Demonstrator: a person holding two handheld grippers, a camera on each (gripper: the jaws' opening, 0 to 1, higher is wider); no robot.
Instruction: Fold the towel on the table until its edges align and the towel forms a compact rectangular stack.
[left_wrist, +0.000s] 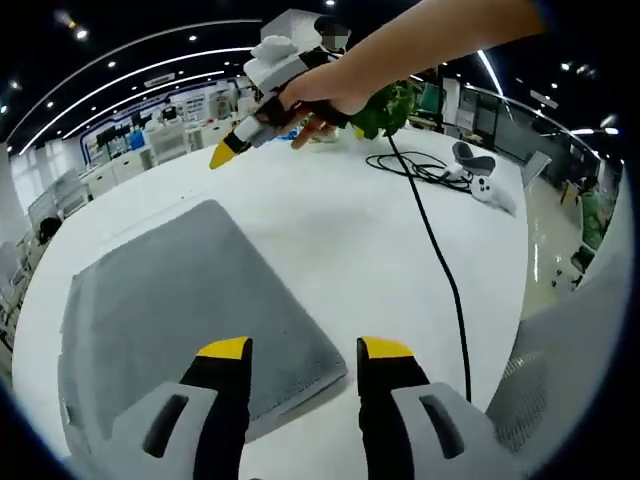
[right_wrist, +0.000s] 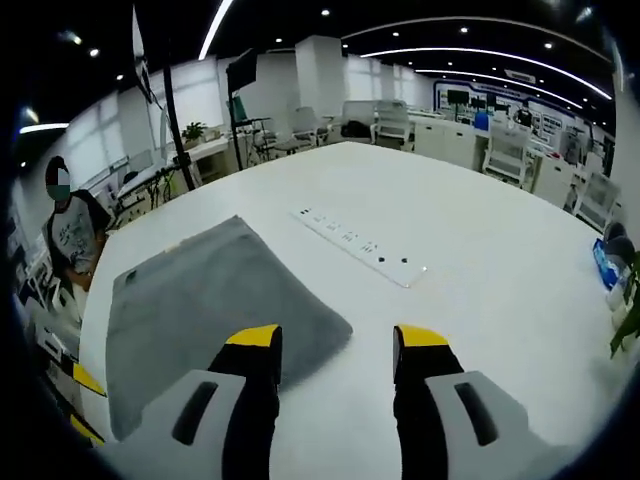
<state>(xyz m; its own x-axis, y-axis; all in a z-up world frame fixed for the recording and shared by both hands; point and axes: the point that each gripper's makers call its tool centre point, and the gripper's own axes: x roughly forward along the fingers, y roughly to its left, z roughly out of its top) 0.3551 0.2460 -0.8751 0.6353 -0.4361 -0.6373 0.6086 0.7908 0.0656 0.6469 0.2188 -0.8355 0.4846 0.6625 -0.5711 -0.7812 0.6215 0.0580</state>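
Observation:
A grey towel (left_wrist: 190, 310) lies flat on the white table (left_wrist: 340, 230) as a rectangle, and its near edge looks thick. My left gripper (left_wrist: 305, 352) hovers open just over the towel's near right corner, nothing between its jaws. In the left gripper view a hand holds my right gripper (left_wrist: 262, 105) above the far side of the table, well away from the towel. In the right gripper view the towel (right_wrist: 210, 300) lies ahead to the left, and my right gripper (right_wrist: 337, 340) stands open above its corner, holding nothing. The left gripper's yellow tips (right_wrist: 85, 382) peek in at lower left.
A black cable (left_wrist: 435, 250) runs across the table toward a white controller (left_wrist: 488, 183) and a green plant (left_wrist: 392, 105). A white power strip (right_wrist: 362, 246) lies beyond the towel. A person (right_wrist: 68, 235) sits past the table's edge. Chairs and desks stand farther back.

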